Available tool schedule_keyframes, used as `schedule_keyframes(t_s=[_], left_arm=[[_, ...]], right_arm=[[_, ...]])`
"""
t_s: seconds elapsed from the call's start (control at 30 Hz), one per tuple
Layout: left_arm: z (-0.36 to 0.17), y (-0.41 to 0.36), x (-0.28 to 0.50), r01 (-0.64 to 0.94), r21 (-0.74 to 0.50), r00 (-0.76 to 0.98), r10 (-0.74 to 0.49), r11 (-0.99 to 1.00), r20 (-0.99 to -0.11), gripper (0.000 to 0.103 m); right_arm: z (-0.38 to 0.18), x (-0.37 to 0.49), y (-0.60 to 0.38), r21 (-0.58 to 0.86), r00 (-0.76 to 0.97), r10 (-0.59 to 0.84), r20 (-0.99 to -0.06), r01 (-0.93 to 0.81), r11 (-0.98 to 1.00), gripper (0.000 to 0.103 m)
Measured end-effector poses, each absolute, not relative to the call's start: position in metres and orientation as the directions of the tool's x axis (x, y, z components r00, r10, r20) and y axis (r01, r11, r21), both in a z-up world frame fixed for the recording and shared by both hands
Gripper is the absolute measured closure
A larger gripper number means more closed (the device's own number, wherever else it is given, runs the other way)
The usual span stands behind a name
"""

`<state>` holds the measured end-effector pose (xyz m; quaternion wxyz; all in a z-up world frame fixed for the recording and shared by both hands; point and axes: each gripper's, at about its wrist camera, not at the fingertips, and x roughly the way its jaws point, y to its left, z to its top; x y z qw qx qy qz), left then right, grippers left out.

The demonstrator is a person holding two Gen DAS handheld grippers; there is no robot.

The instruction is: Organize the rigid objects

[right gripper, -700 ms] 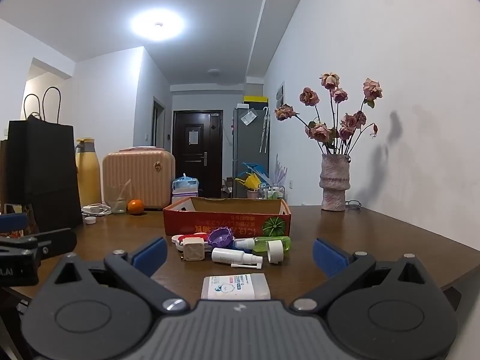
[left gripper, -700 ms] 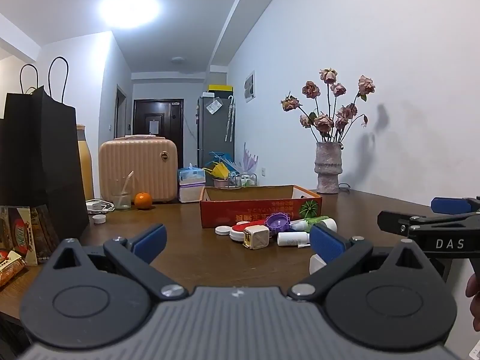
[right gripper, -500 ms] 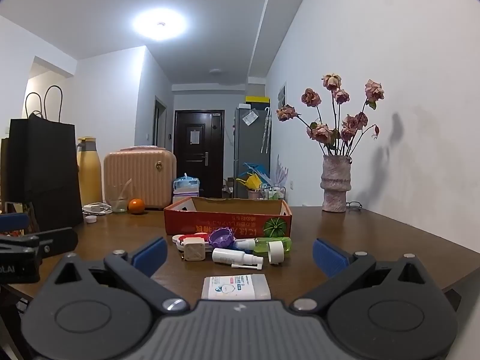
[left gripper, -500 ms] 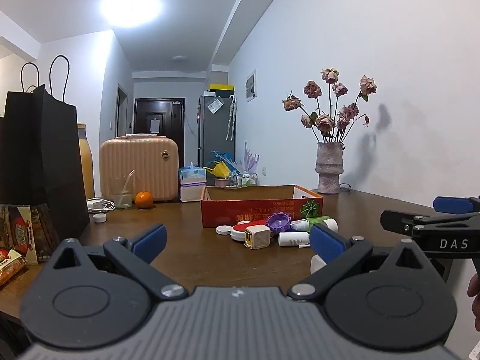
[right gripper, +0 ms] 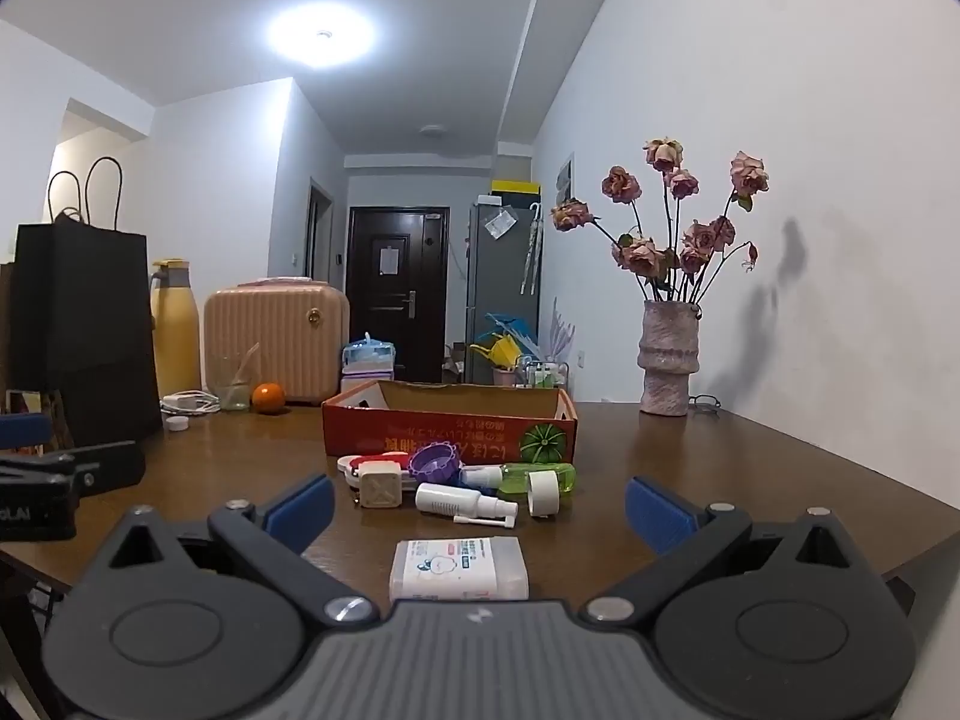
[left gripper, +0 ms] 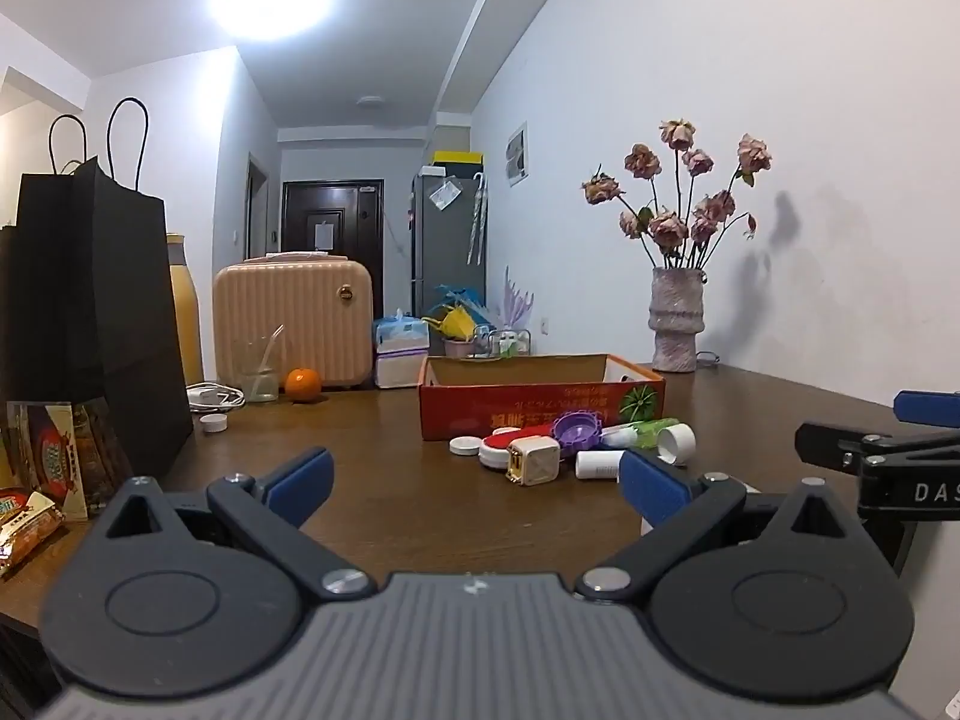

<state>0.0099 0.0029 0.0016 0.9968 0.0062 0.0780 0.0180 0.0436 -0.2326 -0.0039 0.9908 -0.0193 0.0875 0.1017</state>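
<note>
A red cardboard box [left gripper: 540, 402] [right gripper: 450, 426] stands open on the brown table. Before it lies a cluster of small items: a beige cube [right gripper: 379, 483] [left gripper: 533, 463], a purple lid [right gripper: 435, 461] [left gripper: 577, 425], a white spray bottle [right gripper: 459, 501], a green bottle [right gripper: 540, 474] and a white cap [right gripper: 543, 493]. A flat white packet [right gripper: 459, 567] lies just in front of my right gripper [right gripper: 477, 504], which is open and empty. My left gripper [left gripper: 474, 480] is open and empty, well short of the cluster.
A black paper bag [left gripper: 90, 312], snack packets [left gripper: 36, 480], a pink case [left gripper: 294, 318], a glass [left gripper: 261, 375], an orange [left gripper: 302, 383] and a vase of dried roses [left gripper: 675, 324] stand around the table. The table's front edge lies close under both grippers.
Both views have shifted only slightly. Neither gripper has changed its opening.
</note>
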Motion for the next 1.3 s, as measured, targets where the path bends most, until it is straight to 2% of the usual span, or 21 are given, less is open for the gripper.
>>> schedule_keyframes(t_s=[1.3], left_arm=[[-0.0003, 0.0039, 0.0120, -0.011, 0.031, 0.986, 0.016, 0.999, -0.165, 0.000]], right_arm=[[-0.0072, 0.0438, -0.2333, 0.003, 0.961, 0.208, -0.185, -0.211, 0.978, 0.000]])
